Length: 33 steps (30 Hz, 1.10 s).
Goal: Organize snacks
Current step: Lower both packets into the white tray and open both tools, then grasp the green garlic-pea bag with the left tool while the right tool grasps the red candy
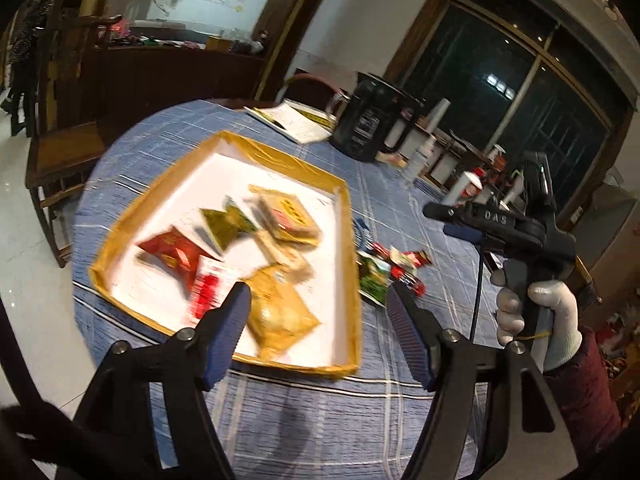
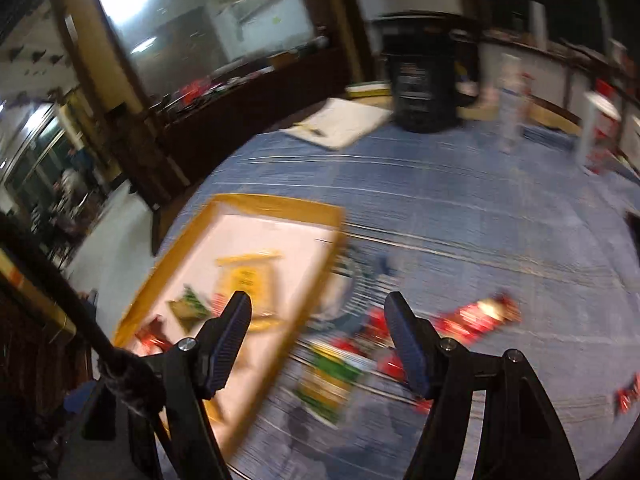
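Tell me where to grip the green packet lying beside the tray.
The green packet lies flat on the cloth beside the tray, red packets close by. Probably best: come from above with the right claw and pinch the bare near edge.

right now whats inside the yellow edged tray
The tray holds several snack packets: red, green, and yellow ones. They overlap, so anything beneath them is hidden.

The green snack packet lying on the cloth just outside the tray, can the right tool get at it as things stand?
Probably yes. The green snack packet lies flat on the tablecloth outside the tray, just ahead of the open, empty right tool. Nothing covers it, only red packets nearby.
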### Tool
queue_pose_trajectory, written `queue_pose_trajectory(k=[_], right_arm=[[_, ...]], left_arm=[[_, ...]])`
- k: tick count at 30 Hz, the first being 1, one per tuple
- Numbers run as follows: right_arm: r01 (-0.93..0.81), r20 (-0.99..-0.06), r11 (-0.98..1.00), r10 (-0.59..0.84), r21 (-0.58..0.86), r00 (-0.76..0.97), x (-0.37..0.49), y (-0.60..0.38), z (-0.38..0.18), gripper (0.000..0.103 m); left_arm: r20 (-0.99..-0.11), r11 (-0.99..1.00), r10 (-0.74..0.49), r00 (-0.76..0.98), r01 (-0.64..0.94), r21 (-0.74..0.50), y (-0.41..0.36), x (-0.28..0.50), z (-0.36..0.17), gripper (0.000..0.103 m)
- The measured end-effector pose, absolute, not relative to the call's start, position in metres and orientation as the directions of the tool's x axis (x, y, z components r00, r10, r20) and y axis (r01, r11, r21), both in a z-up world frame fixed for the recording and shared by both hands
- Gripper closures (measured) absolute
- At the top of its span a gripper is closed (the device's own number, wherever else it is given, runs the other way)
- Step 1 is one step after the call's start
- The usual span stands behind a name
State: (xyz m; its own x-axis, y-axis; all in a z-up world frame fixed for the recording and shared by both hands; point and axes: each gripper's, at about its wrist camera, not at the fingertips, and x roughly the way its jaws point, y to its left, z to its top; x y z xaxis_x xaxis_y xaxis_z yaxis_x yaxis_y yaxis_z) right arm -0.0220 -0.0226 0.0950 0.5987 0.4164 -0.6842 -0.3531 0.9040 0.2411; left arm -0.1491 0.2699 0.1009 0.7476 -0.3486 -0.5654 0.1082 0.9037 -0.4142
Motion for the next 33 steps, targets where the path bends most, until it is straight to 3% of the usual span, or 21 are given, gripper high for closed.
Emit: queue_pose_trajectory(k=[8, 10, 18, 20, 22, 24, 33], right_arm=[[-0.246, -0.729, 0.926, 0.378, 0.287, 0.57, -0.019, -0.087, 0.055, 0.036], [-0.266, -0.739, 0.925, 0.376, 0.27, 0.558, -0.017, -0.082, 0.05, 0.043], [-0.356, -0.796, 0.925, 0.313, 0.132, 0.518, -0.01, -0.044, 0.012, 0.048], [-0.367, -0.797, 0.923, 0.309, 0.119, 0.518, -0.009, -0.041, 0.008, 0.052], [-0.373, -0.792, 0.922, 0.304, 0.104, 0.529, -0.009, -0.038, 0.007, 0.07], [-0.38, -0.79, 0.921, 0.291, 0.08, 0.539, -0.01, -0.037, 0.006, 0.08], [-0.346, -0.776, 0.925, 0.33, 0.155, 0.537, -0.025, -0.07, 0.007, 0.08]], left_arm=[[-0.589, 0.907, -0.396, 0.705, 0.201, -0.369, 0.226, -0.152, 0.098, 0.032], [-0.594, 0.911, -0.391, 0.703, 0.206, -0.356, 0.222, -0.151, 0.097, 0.032], [-0.622, 0.919, -0.389, 0.68, 0.24, -0.312, 0.206, -0.139, 0.092, 0.032], [-0.627, 0.916, -0.399, 0.669, 0.266, -0.299, 0.198, -0.133, 0.092, 0.032], [-0.637, 0.917, -0.399, 0.66, 0.29, -0.275, 0.186, -0.126, 0.092, 0.032], [-0.653, 0.921, -0.387, 0.651, 0.304, -0.244, 0.175, -0.117, 0.091, 0.032], [-0.778, 0.931, -0.291, 0.556, 0.352, -0.096, 0.115, -0.044, 0.065, 0.032]])
